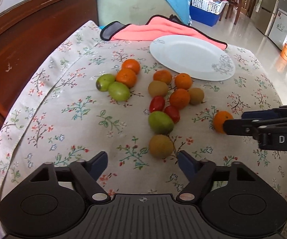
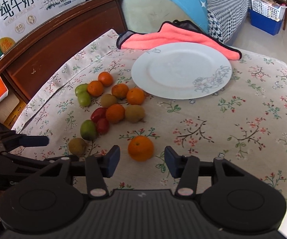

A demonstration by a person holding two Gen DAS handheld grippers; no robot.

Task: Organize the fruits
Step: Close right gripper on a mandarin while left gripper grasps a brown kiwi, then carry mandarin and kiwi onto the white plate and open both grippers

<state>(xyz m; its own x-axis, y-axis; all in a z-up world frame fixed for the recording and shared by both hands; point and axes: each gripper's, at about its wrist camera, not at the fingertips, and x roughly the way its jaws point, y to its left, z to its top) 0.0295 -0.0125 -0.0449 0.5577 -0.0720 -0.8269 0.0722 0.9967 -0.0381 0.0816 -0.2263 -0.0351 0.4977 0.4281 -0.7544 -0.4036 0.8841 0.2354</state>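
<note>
Several oranges, green fruits, brown kiwis and two red fruits lie loose on the flowered cloth. An empty white plate (image 1: 193, 57) (image 2: 179, 69) sits behind them. My left gripper (image 1: 141, 159) is open; the nearest kiwi (image 1: 161, 146) (image 2: 77, 146) lies just ahead of its tips, close to the right finger and not pinched. My right gripper (image 2: 141, 156) is open around a lone orange (image 2: 141, 148) (image 1: 221, 120), with a gap on each side. In the left wrist view the right gripper (image 1: 241, 121) reaches in from the right. The left gripper (image 2: 53, 149) shows at the right wrist view's left edge.
A pink cloth with black trim (image 1: 163, 29) (image 2: 175, 35) lies behind the plate. A green fruit (image 1: 160, 122) and red fruits (image 1: 157, 103) sit just past the kiwi. A dark wooden board (image 1: 33, 29) with cartons on top runs along the left. The table drops to tiled floor (image 1: 263, 39) at right.
</note>
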